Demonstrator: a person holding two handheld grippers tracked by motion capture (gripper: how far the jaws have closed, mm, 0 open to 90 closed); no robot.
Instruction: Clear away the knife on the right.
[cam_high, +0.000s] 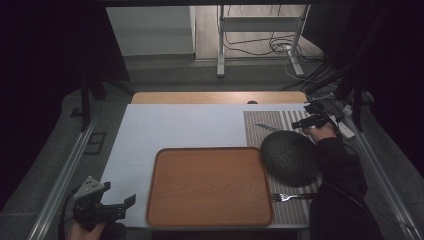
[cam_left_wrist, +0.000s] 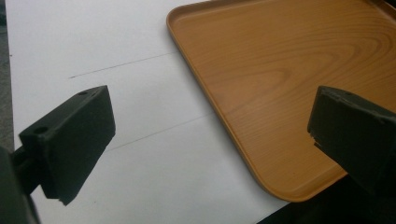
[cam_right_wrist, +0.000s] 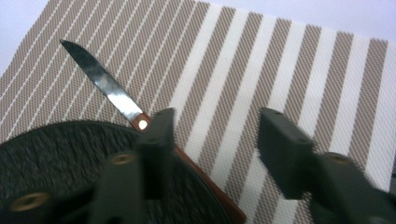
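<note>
Left gripper (cam_high: 117, 204) low at the near left worktop (cam_high: 150, 130) corner, fingers (cam_left_wrist: 70, 140) spread wide, grasping nothing, just beside the bare wooden tray (cam_high: 210, 185). Right gripper (cam_high: 307, 121) over the striped placemat (cam_right_wrist: 280, 70), fingers (cam_right_wrist: 285, 154) released, above a knife (cam_right_wrist: 107, 88) with its handle tucked under a dark round woven mat (cam_high: 290, 157). Fork (cam_high: 290, 197) near the tray's right edge.

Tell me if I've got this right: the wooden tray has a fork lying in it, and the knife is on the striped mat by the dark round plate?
Not quite. The wooden tray holds nothing; the fork lies on the striped mat just right of it, as the high view shows. The knife is indeed on the mat by the dark round plate.
</note>
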